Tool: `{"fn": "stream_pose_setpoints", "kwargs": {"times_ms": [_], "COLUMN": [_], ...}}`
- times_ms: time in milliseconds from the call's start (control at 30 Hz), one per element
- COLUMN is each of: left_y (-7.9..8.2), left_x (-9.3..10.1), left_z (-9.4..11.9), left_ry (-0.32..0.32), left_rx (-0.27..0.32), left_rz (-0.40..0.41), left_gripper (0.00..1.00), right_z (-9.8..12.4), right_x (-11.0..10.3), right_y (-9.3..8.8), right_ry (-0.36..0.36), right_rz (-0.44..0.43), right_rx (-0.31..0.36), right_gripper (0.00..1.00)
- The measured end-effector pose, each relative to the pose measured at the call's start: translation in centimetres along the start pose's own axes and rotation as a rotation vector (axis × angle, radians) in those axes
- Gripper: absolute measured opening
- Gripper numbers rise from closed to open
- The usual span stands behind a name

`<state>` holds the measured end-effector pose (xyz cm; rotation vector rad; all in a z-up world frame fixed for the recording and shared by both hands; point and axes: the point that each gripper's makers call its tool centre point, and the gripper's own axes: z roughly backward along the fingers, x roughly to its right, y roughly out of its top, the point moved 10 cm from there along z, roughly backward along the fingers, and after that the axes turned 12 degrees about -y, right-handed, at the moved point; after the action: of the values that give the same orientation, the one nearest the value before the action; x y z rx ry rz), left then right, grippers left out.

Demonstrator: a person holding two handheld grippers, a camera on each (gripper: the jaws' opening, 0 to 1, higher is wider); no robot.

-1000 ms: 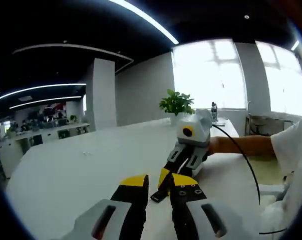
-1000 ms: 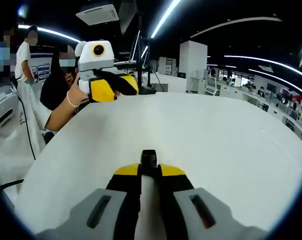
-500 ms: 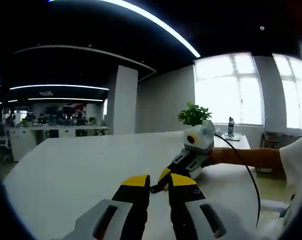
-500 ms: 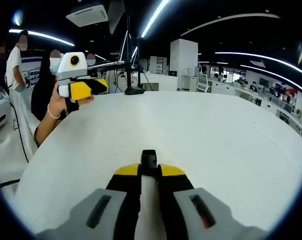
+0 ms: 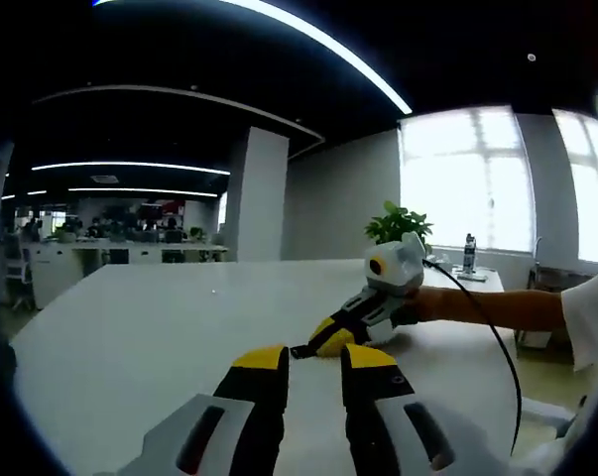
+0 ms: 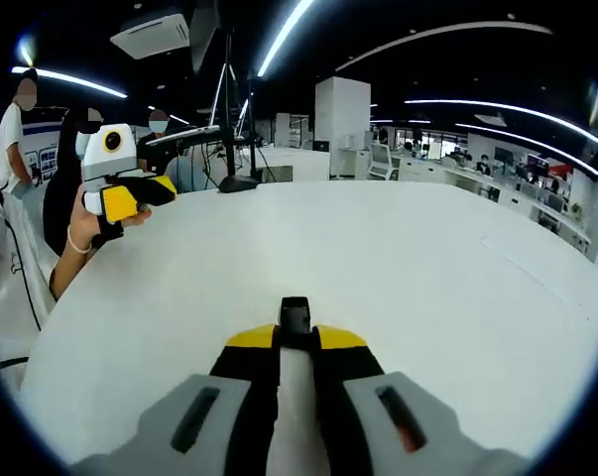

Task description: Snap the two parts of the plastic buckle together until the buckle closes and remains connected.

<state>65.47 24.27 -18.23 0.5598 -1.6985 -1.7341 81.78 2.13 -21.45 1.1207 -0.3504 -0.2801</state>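
Observation:
A black plastic buckle part (image 6: 296,312) sticks out forward from between the yellow tips of my right gripper (image 6: 296,333), which is shut on it above the white table (image 6: 398,268). In the left gripper view that same right gripper (image 5: 325,341) comes in from the right, a hand holding it, with the black buckle part (image 5: 301,350) pointing toward my left jaws. My left gripper (image 5: 315,363) is open by a narrow gap with nothing between its tips. In the right gripper view the left gripper (image 6: 140,195) is far off at the left, held in a hand.
A potted plant (image 5: 398,223) and a bottle (image 5: 469,253) stand at the table's far end by the windows. A black cable (image 5: 497,342) trails along the person's forearm. A tripod stand (image 6: 234,149) and several people (image 6: 41,159) are beyond the table's left edge.
The two grippers have drawn apart: the black buckle part no longer sits beside my left jaw, and the left gripper looks smaller and farther left in the right gripper view. Both cameras shifted.

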Motion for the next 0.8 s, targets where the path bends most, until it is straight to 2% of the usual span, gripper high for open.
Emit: {"fn": "stream_pose_setpoints", "kwargs": {"times_ms": [200, 333, 500, 667, 800], "left_y": [-0.6, -1.0, -0.9, -1.0, -1.3], "left_x": [0.0, 0.0, 0.7, 1.1, 1.4], "left_z": [0.4, 0.8, 1.3, 1.5, 1.6], "left_ry": [0.055, 0.096, 0.093, 0.128, 0.129], "left_rx": [-0.012, -0.016, 0.009, -0.023, -0.038], "left_rz": [0.011, 0.018, 0.018, -0.023, -0.032], "left_gripper": [0.29, 0.30, 0.33, 0.40, 0.42], "right_z": [-0.6, -1.2, -1.7, -2.1, -2.1], "right_x": [0.8, 1.4, 2.1, 2.8, 3.4], "right_y": [0.2, 0.4, 0.4, 0.6, 0.7], "right_ry": [-0.052, -0.089, -0.116, -0.143, -0.168], "right_rz": [-0.027, -0.036, -0.054, -0.049, -0.041], "right_rx": [0.004, 0.002, 0.005, -0.002, -0.014], "right_gripper": [0.12, 0.12, 0.12, 0.12, 0.12]}}
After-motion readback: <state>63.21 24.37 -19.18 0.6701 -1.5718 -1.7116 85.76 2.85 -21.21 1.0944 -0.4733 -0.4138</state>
